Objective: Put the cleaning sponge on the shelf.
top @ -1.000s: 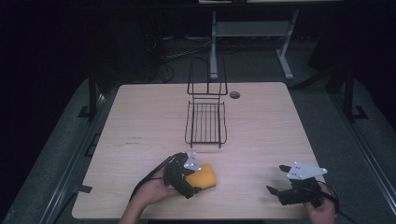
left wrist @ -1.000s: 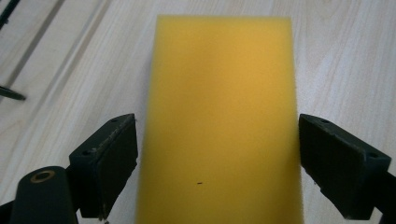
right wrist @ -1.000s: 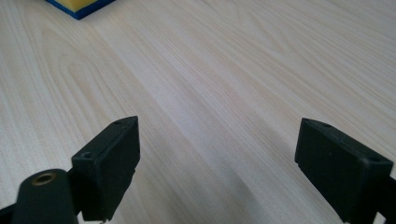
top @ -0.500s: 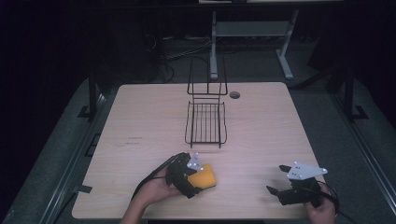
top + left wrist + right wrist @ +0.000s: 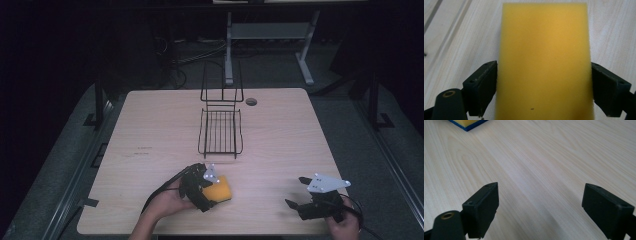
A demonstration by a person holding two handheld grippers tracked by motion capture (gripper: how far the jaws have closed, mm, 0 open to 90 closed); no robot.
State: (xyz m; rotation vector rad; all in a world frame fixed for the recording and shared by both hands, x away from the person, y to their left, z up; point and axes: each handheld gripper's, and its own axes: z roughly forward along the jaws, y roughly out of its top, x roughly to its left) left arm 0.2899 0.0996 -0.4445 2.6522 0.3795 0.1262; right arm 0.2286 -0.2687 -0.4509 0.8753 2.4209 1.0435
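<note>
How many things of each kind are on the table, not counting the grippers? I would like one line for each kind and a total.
Yellow sponge with a blue underside, between the jaws of the left gripper: 1
Black wire rack: 1
Total: 2

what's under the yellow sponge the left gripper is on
The sponge lies on the bare wooden table, between the left gripper jaws. The right gripper view shows a blue layer on its underside. The table directly beneath is covered.
</note>
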